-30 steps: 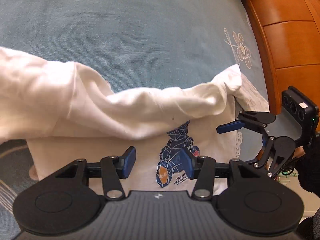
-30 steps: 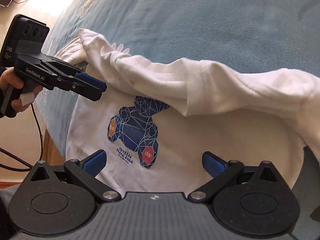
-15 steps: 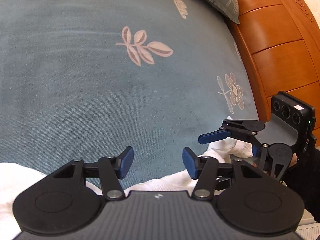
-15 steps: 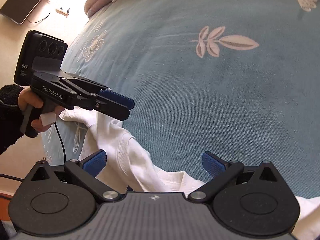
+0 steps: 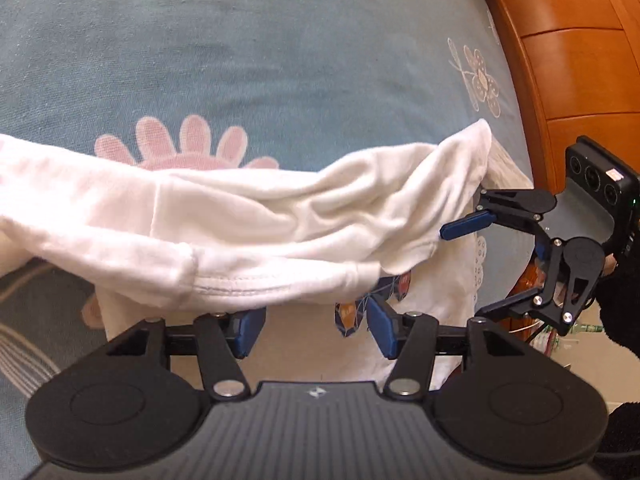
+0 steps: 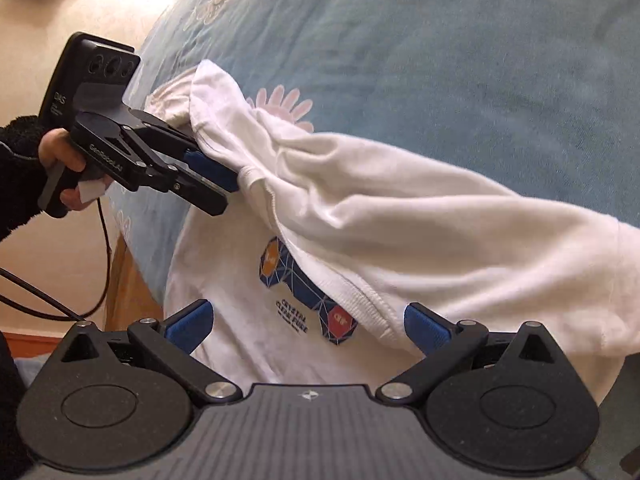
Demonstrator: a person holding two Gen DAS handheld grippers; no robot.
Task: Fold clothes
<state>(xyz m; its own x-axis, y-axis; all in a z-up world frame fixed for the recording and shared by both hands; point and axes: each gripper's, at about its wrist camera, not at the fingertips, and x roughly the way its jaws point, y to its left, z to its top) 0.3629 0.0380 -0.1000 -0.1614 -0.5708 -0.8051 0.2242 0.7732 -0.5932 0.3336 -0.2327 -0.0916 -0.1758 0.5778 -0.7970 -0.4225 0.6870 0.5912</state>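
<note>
A white T-shirt [image 5: 280, 220] [image 6: 400, 220] with a blue geometric print [image 6: 296, 296] lies on the blue bedspread [image 5: 280, 60]. Its upper part is turned over into a loose, thick band that crosses the chest and covers part of the print. My left gripper [image 5: 314, 330] [image 6: 228, 190] is open, its pads just under the band's hem with flat shirt between them. My right gripper [image 6: 306, 326] [image 5: 460, 272] is wide open at the shirt's other side. Its upper finger touches the band's end.
An orange wooden bed frame [image 5: 580, 60] runs along the right of the left wrist view. In the right wrist view the bed edge drops to a light floor [image 6: 60, 260] with a black cable [image 6: 40, 296]. A hand [image 6: 64, 148] in a dark sleeve holds the left gripper.
Both cameras swung up over the bare bedspread half a second ago and have come back down. The turned-over band now lies lower and covers more of the print than one second ago.
</note>
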